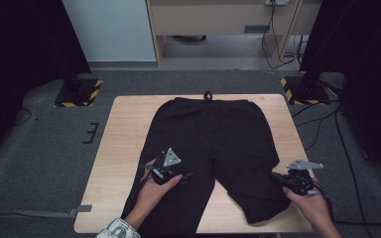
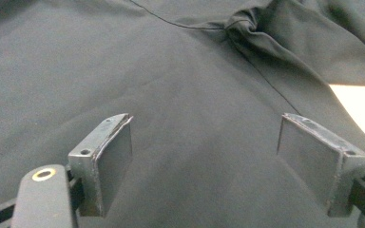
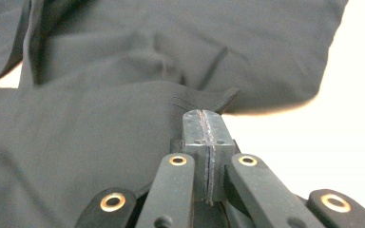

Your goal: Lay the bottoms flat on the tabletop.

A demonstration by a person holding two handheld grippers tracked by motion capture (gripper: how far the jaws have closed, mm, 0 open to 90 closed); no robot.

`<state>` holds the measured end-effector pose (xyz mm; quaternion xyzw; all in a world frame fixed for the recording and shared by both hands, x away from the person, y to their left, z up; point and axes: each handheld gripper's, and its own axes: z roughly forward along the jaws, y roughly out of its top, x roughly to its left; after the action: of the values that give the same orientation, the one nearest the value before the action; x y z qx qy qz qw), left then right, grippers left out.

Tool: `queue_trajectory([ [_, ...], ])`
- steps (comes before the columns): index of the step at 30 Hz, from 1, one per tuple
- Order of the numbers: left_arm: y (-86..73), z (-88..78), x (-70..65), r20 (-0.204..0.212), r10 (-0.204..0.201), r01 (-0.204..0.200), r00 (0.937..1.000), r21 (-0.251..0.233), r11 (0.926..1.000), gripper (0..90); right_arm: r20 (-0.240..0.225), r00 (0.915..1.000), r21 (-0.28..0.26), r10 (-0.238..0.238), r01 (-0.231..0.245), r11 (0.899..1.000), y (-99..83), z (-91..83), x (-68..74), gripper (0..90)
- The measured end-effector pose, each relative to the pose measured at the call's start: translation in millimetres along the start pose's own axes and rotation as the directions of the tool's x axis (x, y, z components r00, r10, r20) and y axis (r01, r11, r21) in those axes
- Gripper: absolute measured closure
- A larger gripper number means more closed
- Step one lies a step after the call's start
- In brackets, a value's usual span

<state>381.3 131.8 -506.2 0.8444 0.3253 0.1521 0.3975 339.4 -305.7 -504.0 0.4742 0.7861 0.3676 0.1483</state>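
Black shorts (image 1: 213, 134) lie flat on a wooden table (image 1: 124, 129), waistband at the far side and legs toward me. My left gripper (image 1: 186, 174) hovers low over the left leg, near the crotch. Its jaws stand wide open above the cloth (image 2: 171, 71), with nothing between them (image 2: 204, 142). My right gripper (image 1: 274, 174) is at the outer edge of the right leg. Its jaws (image 3: 204, 114) are pressed together, and the leg's edge (image 3: 123, 118) runs up to the tips, where a small flap of cloth sticks out.
A drawstring loop (image 1: 208, 95) pokes past the table's far edge. Bare wood (image 3: 313, 142) lies to the right of the right leg. Two stand bases with yellow-black stripes (image 1: 77, 91) (image 1: 302, 89) sit on the carpet beyond the far corners, with cables (image 1: 322, 124) trailing at the right.
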Motion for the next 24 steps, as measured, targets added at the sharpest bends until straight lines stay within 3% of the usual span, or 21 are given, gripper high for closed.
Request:
queue_trajectory([
  [2,1.8,2.2,1.4,0.003,-0.005,0.005,1.0,-0.002,1.0,18.7,0.004,1.0,0.001,0.009,-0.009,1.0,-4.3,-4.1,-0.4,89.8],
  [5,4.5,4.4,2.5,0.009,-0.006,0.006,0.9999,-0.007,1.0,18.8,0.021,0.9991,0.019,0.038,-0.039,0.999,-30.5,-27.2,-3.2,89.8],
  [9,6.5,7.1,2.9,0.016,-0.009,0.01,0.9998,-0.011,0.9999,19.1,0.042,0.997,0.031,0.064,-0.065,0.997,-49.8,-45.0,-6.8,88.9],
  [12,6.2,9.3,1.2,0.023,-0.005,0.005,0.9997,0.0,1.0,19.3,0.049,0.9963,0.011,0.07,-0.071,0.997,-56.8,-55.8,-9.1,76.0],
  [17,6.7,10.1,-3.2,0.024,0.008,-0.008,0.9997,0.004,1.0,19.3,0.013,0.9998,-0.037,0.018,-0.017,0.999,-37.6,-51.1,3.2,55.9],
  [21,5.4,11.1,-5.1,0.025,0.016,-0.016,0.9996,0.013,0.9998,19.2,-0.031,0.9971,-0.043,-0.07,0.069,0.997,-13.2,-29.4,29.0,50.9],
  [24,4.7,12.1,-7.0,0.028,0.025,-0.026,0.9993,0.019,0.9995,19.2,-0.073,0.9894,-0.031,-0.125,0.123,0.992,0.4,-7.4,50.9,45.3],
])
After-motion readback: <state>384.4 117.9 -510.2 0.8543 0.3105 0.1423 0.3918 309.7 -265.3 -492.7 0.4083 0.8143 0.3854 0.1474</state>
